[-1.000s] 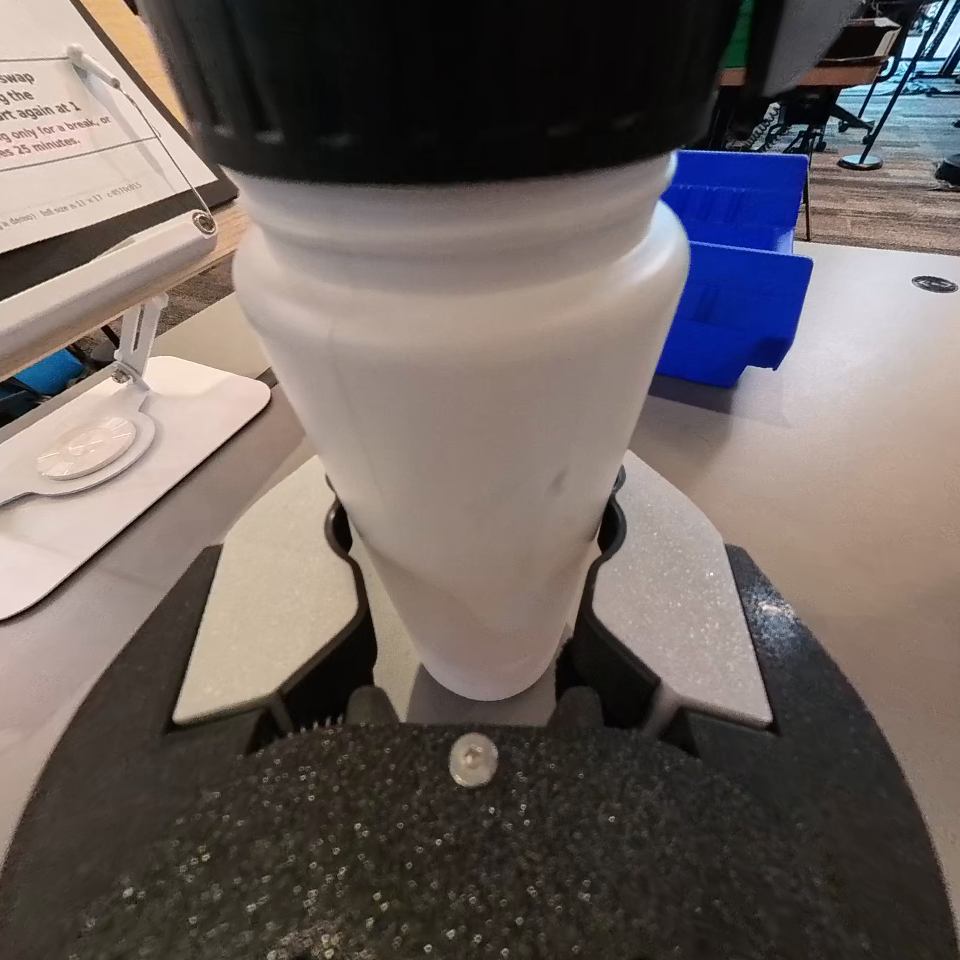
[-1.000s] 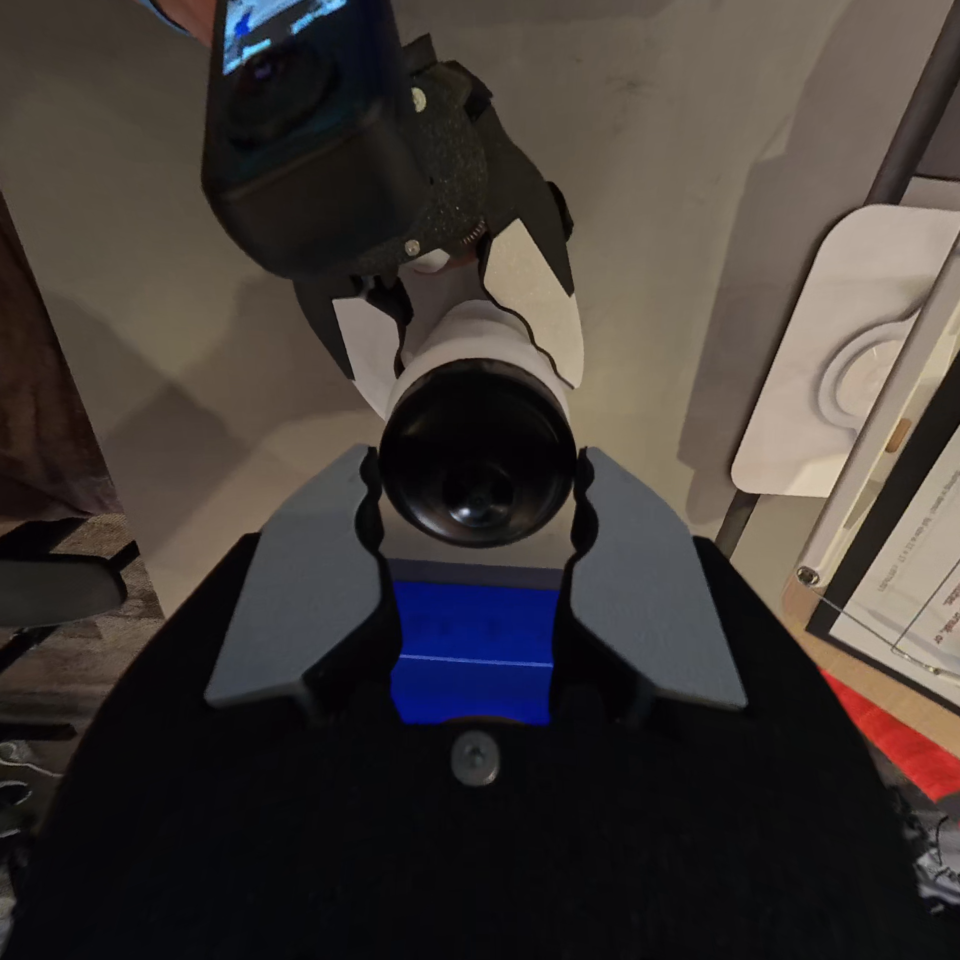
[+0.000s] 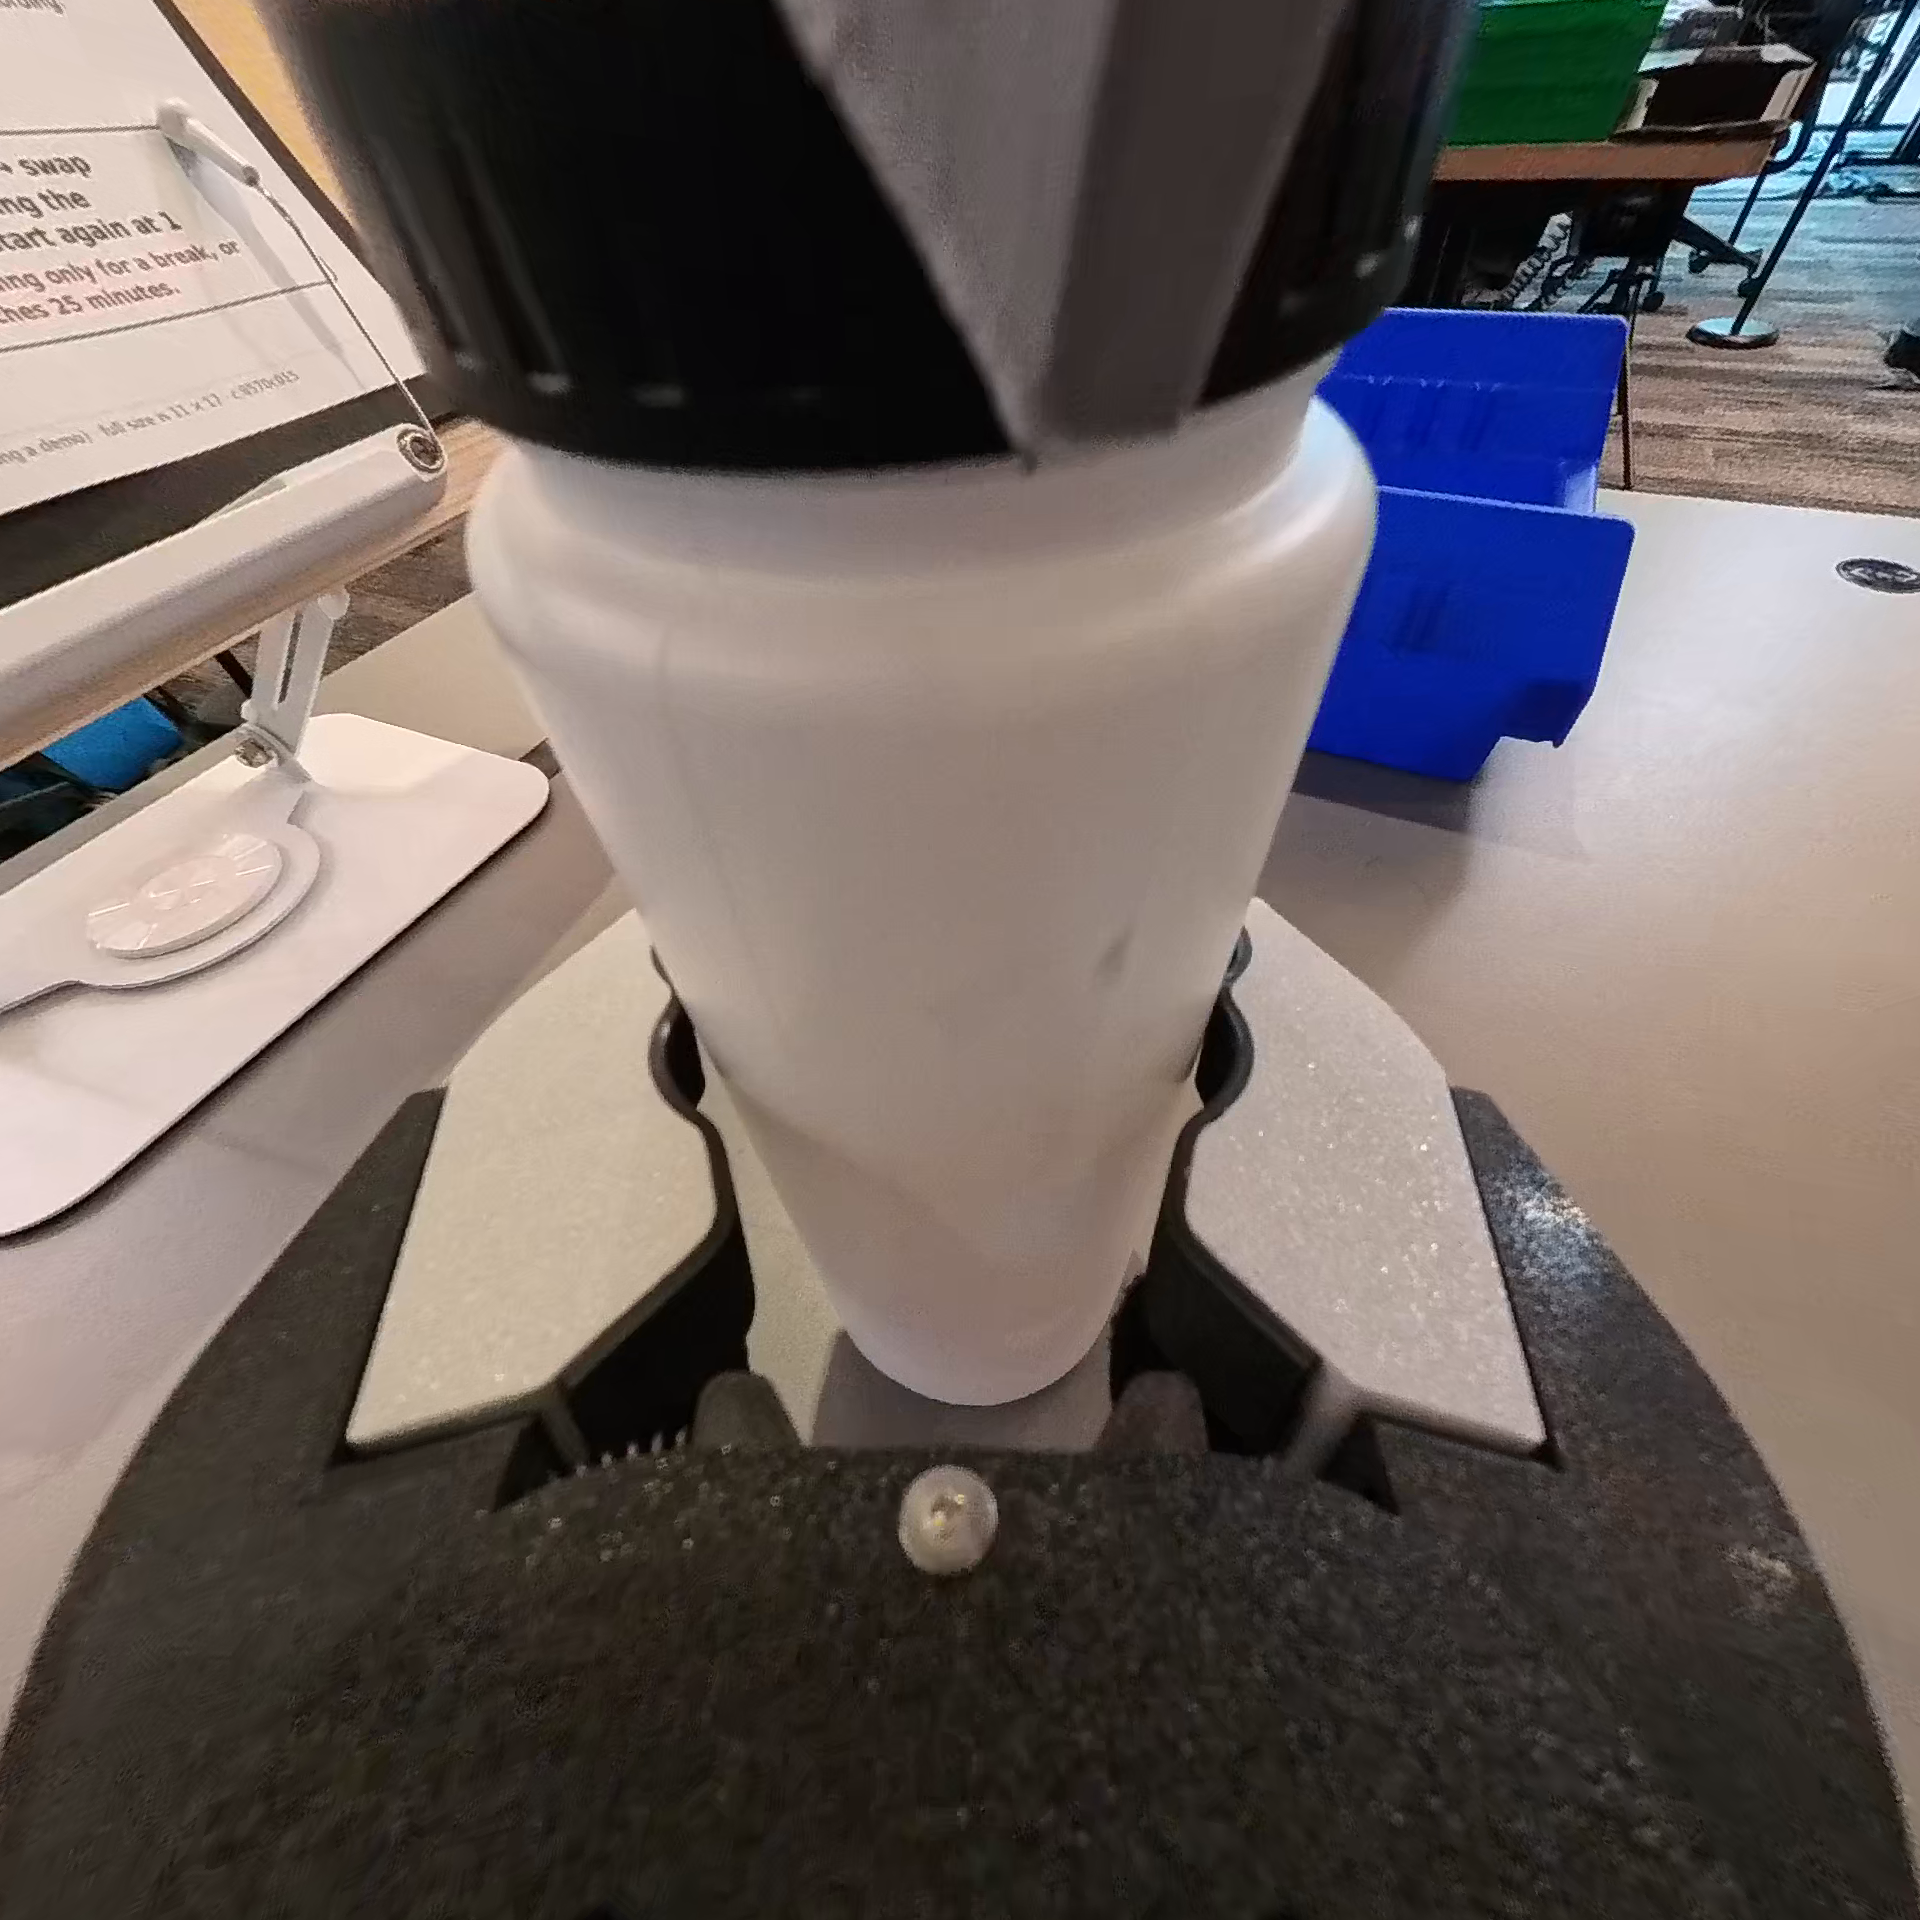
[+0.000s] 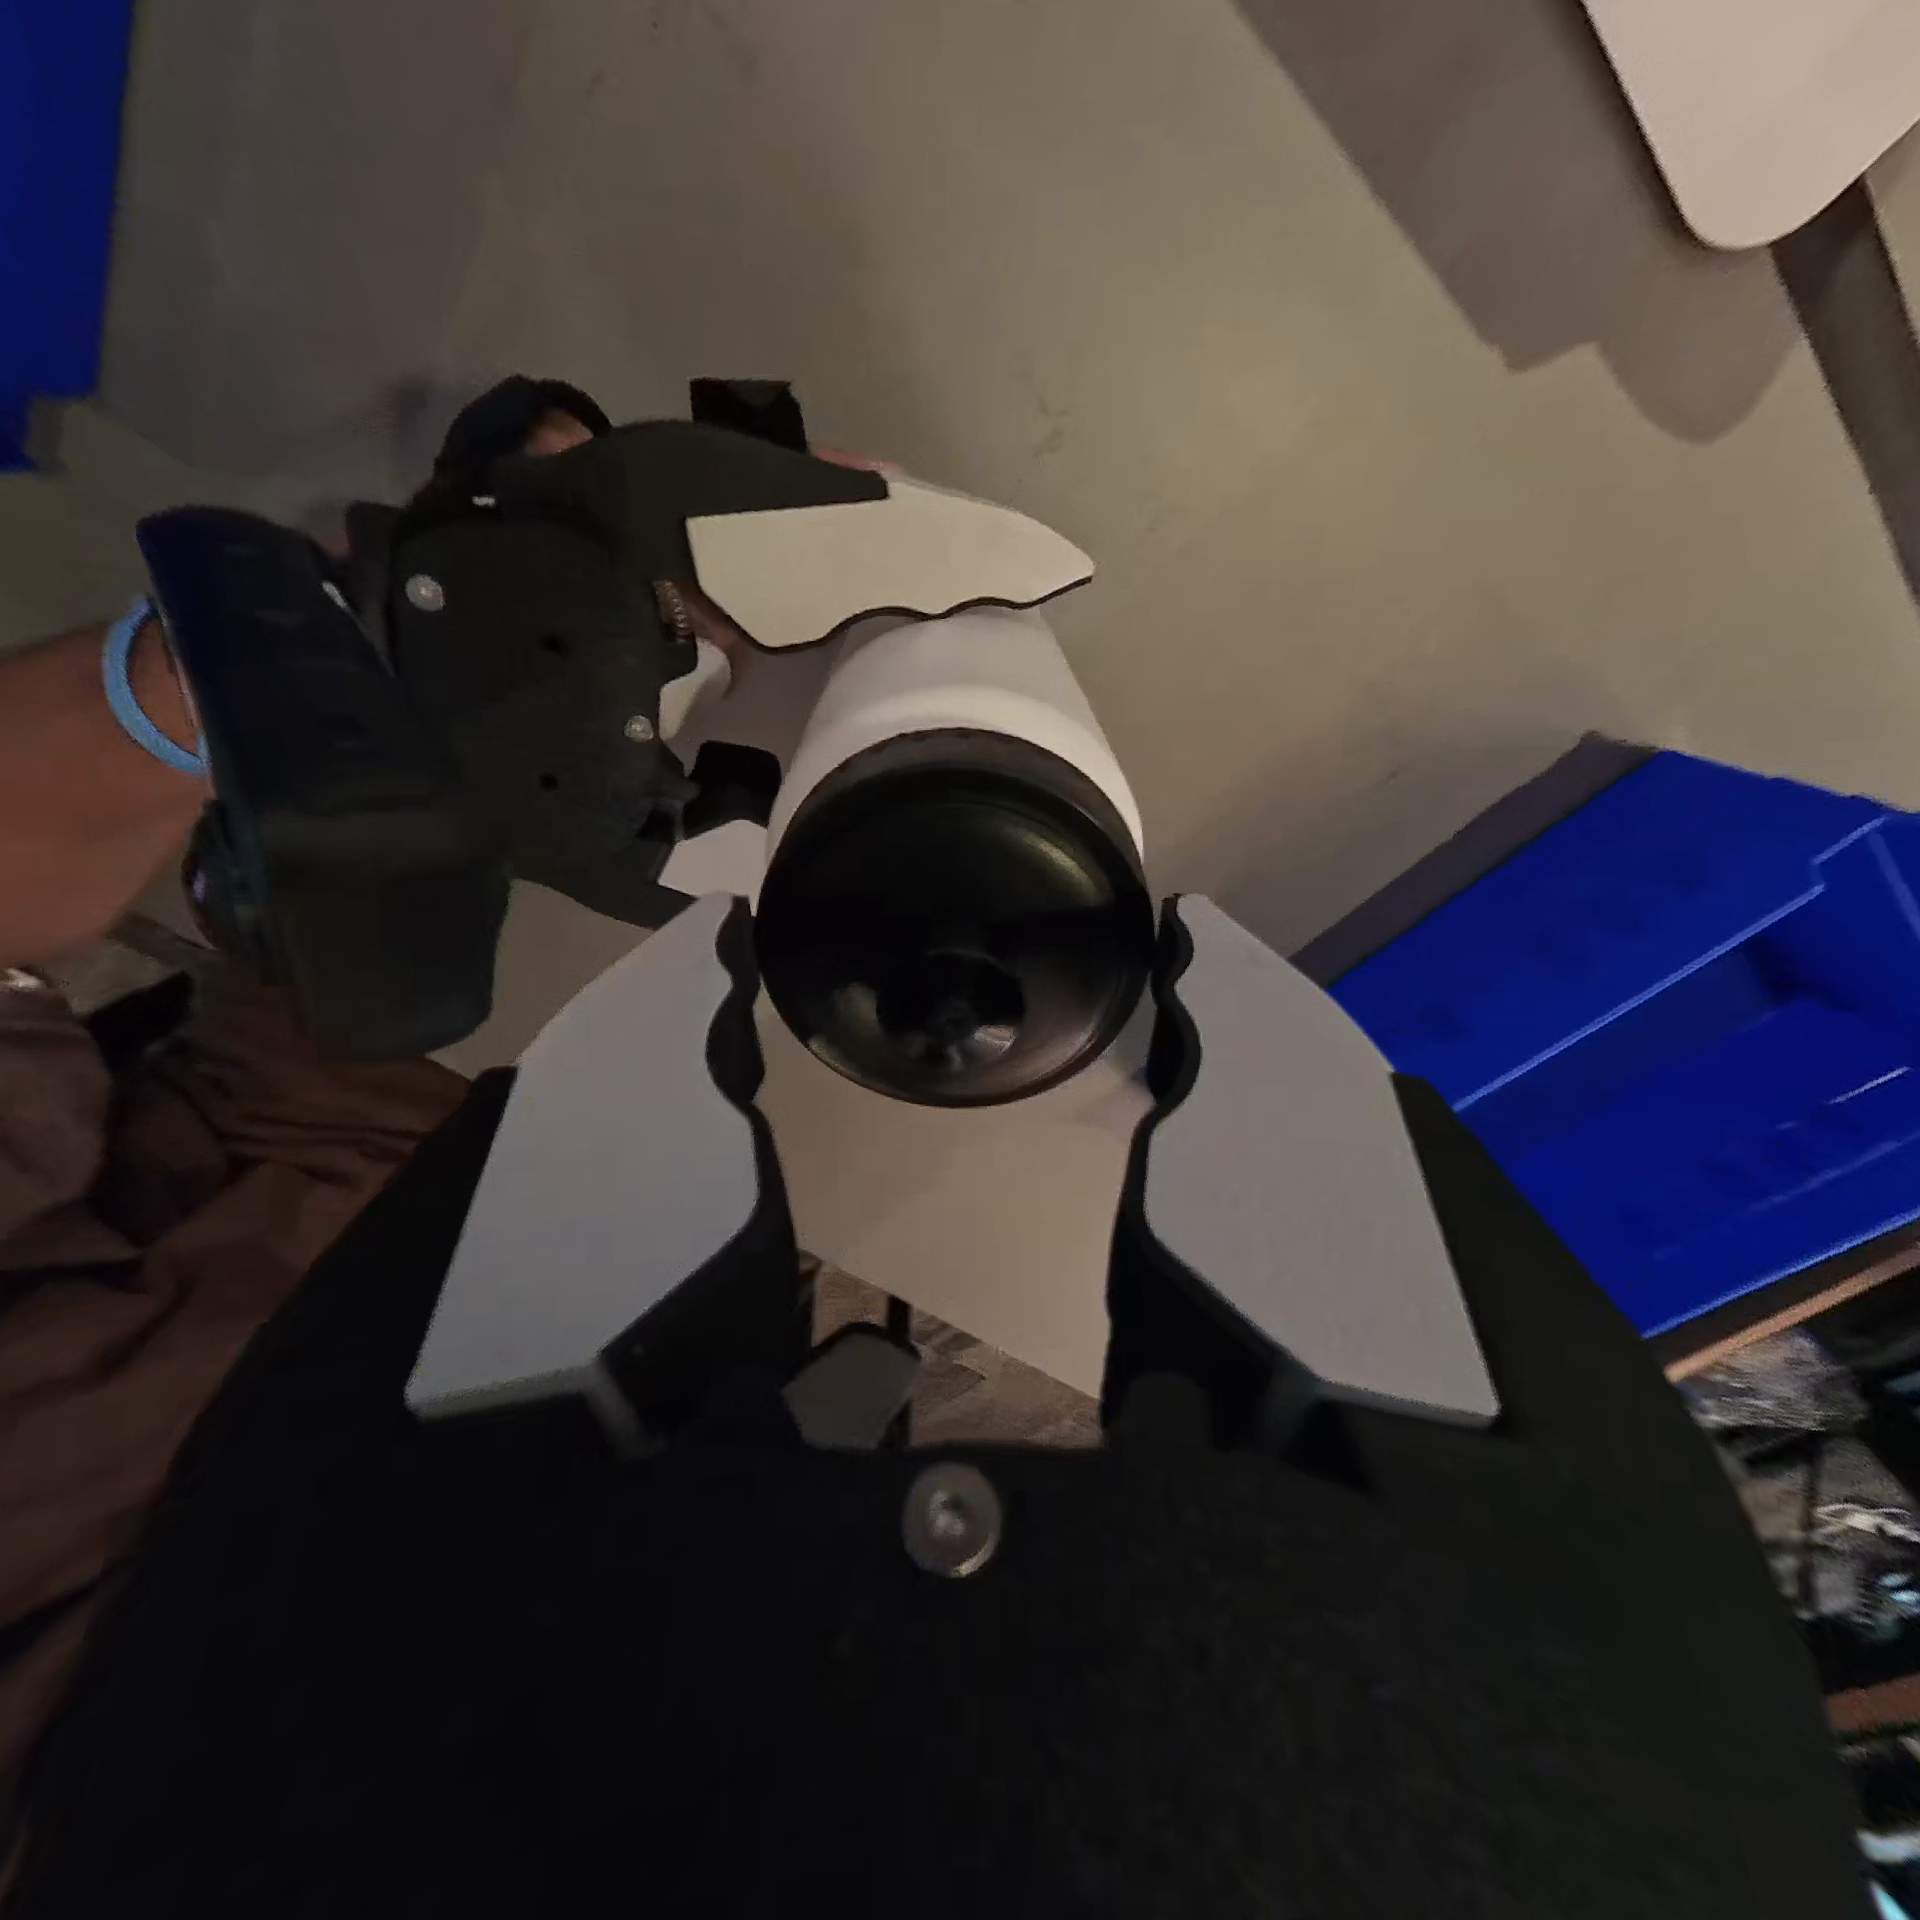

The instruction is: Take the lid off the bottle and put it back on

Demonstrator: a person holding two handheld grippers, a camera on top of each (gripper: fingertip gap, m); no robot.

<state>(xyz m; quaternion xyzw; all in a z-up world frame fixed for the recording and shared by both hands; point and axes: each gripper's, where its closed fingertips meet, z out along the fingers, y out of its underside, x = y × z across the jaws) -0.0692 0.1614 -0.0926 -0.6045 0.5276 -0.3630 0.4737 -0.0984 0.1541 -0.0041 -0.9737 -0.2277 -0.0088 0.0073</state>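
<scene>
- White plastic bottle (image 3: 914,831), black ribbed screw lid (image 3: 644,208) on its neck; held off the grey table (image 3: 1662,935), its body pinched between the pads of the left gripper (image 3: 951,1029).
- Right gripper (image 4: 951,987): fingers astride the lid (image 4: 951,925), both pads set against its rim; one grey finger (image 3: 1039,208) crosses the lid in the left wrist view.
- Progress, judged: lid seated on the neck with no gap showing; whether this is the unscrewing or the re-tightening cannot be told. If the first, twist-off, lift and refit all remain.
- Surroundings: blue bin (image 3: 1475,582) just beyond the bottle to the right; white document stand (image 3: 239,883) to the left.
- Room: open table ahead right; the lid's pull-off line looks unobstructed.
</scene>
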